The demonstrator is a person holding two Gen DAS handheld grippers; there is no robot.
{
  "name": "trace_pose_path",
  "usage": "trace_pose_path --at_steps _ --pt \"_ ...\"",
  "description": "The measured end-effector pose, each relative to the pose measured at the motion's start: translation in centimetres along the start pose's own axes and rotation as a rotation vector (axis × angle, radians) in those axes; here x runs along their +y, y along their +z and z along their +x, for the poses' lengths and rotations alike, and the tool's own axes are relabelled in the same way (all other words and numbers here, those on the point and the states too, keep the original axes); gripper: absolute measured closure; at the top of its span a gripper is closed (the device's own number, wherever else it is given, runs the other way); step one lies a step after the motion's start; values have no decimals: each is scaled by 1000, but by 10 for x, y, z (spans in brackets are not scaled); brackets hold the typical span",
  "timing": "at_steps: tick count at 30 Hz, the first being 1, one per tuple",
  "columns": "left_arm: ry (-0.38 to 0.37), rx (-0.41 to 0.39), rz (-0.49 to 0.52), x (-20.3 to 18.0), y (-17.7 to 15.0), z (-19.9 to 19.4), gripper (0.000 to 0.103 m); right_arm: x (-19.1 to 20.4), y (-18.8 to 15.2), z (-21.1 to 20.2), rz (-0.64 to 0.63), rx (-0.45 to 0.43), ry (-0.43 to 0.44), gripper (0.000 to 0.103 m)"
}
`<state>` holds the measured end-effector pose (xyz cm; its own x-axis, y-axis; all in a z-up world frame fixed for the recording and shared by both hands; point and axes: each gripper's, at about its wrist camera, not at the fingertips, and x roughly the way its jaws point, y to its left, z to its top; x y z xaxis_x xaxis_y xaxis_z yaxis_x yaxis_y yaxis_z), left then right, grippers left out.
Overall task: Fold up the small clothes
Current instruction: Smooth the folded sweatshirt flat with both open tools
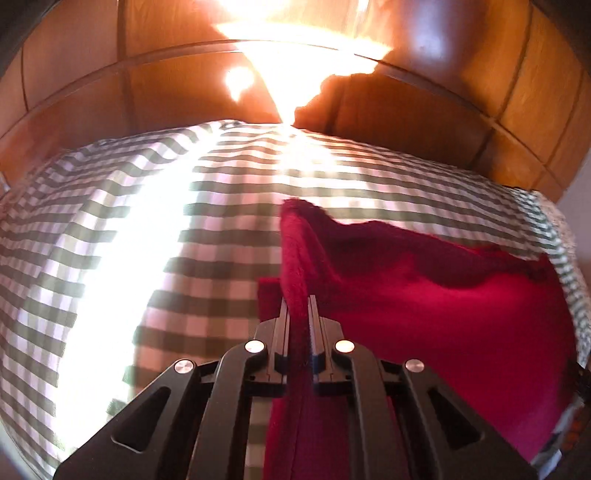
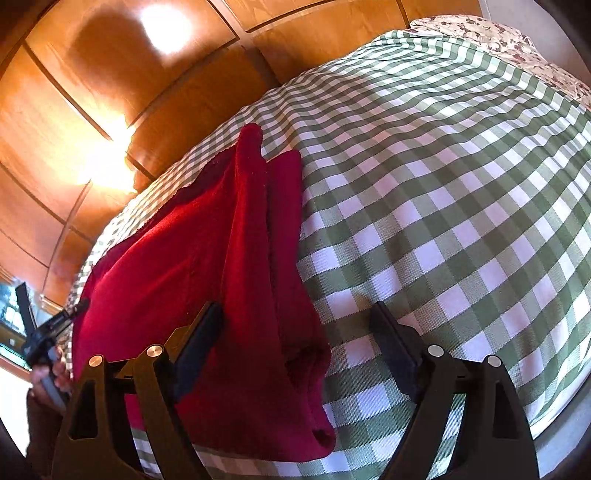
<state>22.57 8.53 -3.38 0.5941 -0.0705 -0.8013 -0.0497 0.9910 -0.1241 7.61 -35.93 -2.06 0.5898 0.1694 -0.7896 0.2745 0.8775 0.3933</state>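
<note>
A dark red garment (image 1: pixel 424 295) lies partly folded on a green-and-white checked cloth (image 1: pixel 147 229). My left gripper (image 1: pixel 298 306) is shut on a raised edge of the red garment, and the fabric runs back between its fingers. In the right wrist view the red garment (image 2: pixel 207 251) stretches away in long folds on the left side of the checked cloth (image 2: pixel 443 192). My right gripper (image 2: pixel 295 314) stands open just above the near end of the garment. Its left finger (image 2: pixel 203 339) is over the red fabric, its right finger (image 2: pixel 395 343) over the checks. Nothing is pinched between them.
Orange-brown wooden panels (image 2: pixel 92 92) rise behind the far edge of the cloth, with strong sun glare (image 1: pixel 110 258) across the checks. A floral fabric (image 2: pixel 498 33) lies at the far right. At the left edge a hand (image 2: pixel 48 380) holds a black handle.
</note>
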Motion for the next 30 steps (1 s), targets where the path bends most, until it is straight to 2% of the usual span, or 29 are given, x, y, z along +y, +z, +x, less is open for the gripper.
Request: trace_pose_path --at_steps 2,4,5,7,10,12,18,24,30 --pt "28 30 -5 -1 -4 14 95 1 0 2 -9 -1 -4 18" --pt "63 11 17 -7 -8 10 91 1 0 3 -16 -2 -4 17" --pt "70 1 19 -9 -10 5 86 1 0 3 -21 -2 -2 17" --pt "115 -23 4 -11 -15 -8 56 -1 0 2 -25 1 4 17" --pt "71 -61 4 -21 -28 -34 55 -1 -1 2 -21 1 9 17" --pt "77 -91 49 -34 -40 -49 55 0 -2 1 -11 4 21 16" --pt "22 -104 79 -56 -75 -77 49 -3 -7 -3 41 41 145 16" --pt "4 -93 101 -67 -85 -81 47 6 -18 -2 46 64 207 16" --pt "7 -82 111 -72 -94 -84 46 18 -24 4 12 61 202 16"
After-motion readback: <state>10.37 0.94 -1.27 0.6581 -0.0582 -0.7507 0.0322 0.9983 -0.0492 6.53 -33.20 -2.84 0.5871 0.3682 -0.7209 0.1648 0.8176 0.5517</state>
